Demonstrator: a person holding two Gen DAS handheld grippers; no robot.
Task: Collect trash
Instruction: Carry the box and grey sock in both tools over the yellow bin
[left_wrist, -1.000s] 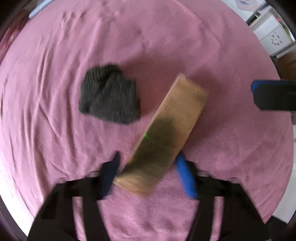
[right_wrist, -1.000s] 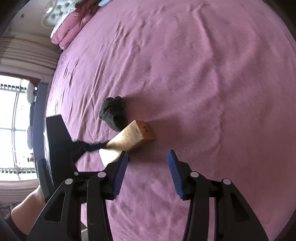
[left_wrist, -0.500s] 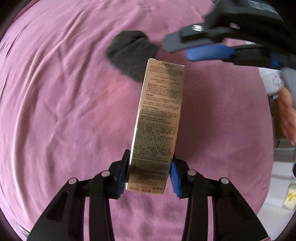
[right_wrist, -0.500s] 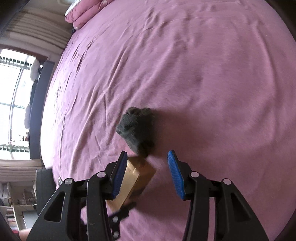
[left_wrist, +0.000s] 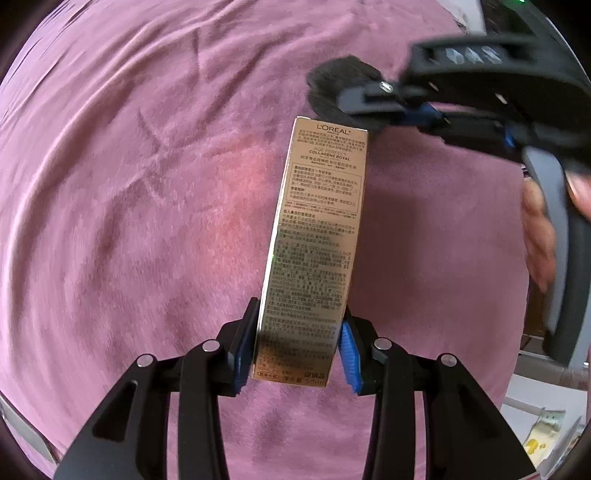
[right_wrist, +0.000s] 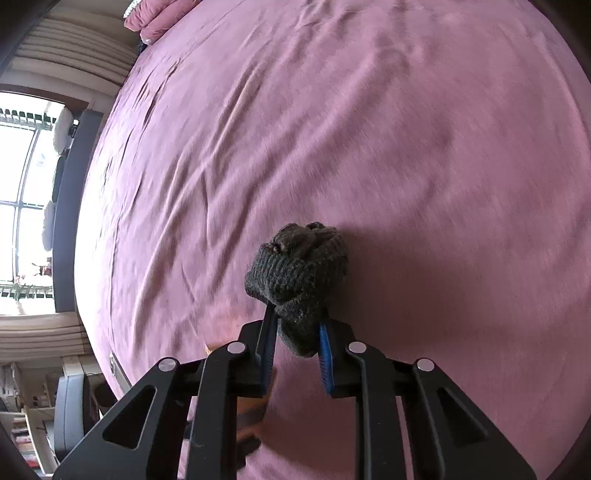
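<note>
My left hand-held gripper (left_wrist: 299, 350) clamps the gold carton (left_wrist: 314, 251) by its near end, above the pink bed (left_wrist: 129, 221). My right hand-held gripper (right_wrist: 295, 350) is closing, pads on the grey knitted bundle (right_wrist: 299, 273) that lies on the bed just beyond the carton.

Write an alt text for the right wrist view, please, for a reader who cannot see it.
The right tool is closing its blue pads on a balled dark grey knitted sock above a wrinkled pink bedspread. A bright window shows at far left.
</note>
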